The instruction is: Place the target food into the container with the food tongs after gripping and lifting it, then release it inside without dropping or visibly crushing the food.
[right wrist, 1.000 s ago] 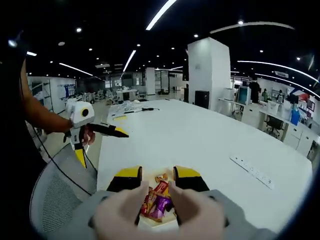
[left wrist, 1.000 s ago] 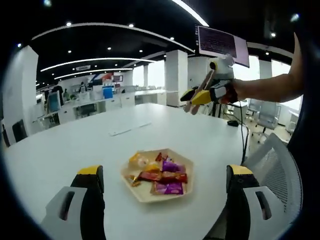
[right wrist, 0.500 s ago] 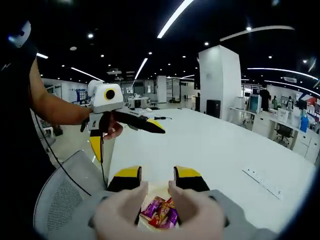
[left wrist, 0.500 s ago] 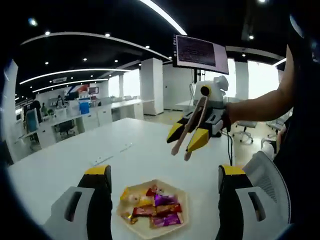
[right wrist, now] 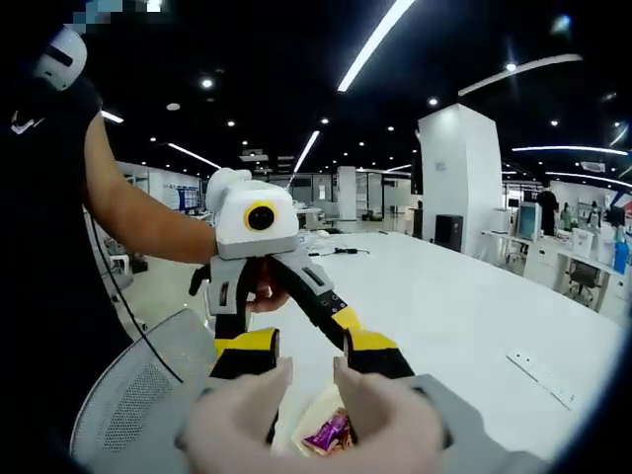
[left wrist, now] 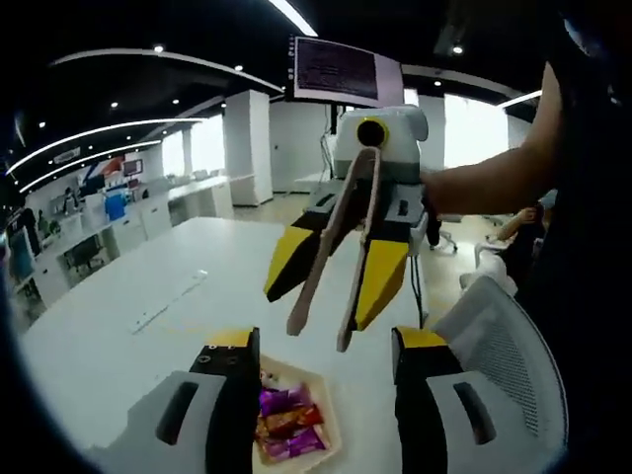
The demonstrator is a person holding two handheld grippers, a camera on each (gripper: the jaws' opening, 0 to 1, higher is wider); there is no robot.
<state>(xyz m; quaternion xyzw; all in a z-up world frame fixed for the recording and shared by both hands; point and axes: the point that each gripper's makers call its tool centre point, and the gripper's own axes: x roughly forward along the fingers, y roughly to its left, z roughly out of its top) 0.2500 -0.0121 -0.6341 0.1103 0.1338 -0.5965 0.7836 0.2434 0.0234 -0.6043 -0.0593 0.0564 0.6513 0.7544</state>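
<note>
A beige hexagonal tray (left wrist: 326,434) of wrapped candies (left wrist: 286,420) lies on the white table between my left gripper's (left wrist: 324,342) open, empty jaws. My right gripper (left wrist: 316,308) hangs just above it, facing the camera, shut on beige food tongs (left wrist: 331,252) whose two tips are apart with nothing between them. In the right gripper view, the tongs' arms (right wrist: 237,415) rise in front of my right gripper (right wrist: 308,344). A purple candy (right wrist: 329,433) shows between them. The left gripper (right wrist: 284,331) is close ahead, over the tray.
A grey mesh chair (left wrist: 504,355) (right wrist: 128,395) stands at the table's near edge. A power strip (left wrist: 163,306) (right wrist: 541,380) lies further out on the table (right wrist: 464,326). The person's bare arms (left wrist: 484,183) (right wrist: 138,212) reach in. A monitor (left wrist: 336,74) hangs behind.
Both grippers have closed in on each other over the tray and now nearly meet. The tongs stay held, tips apart. The tray has slid lower in both views.
</note>
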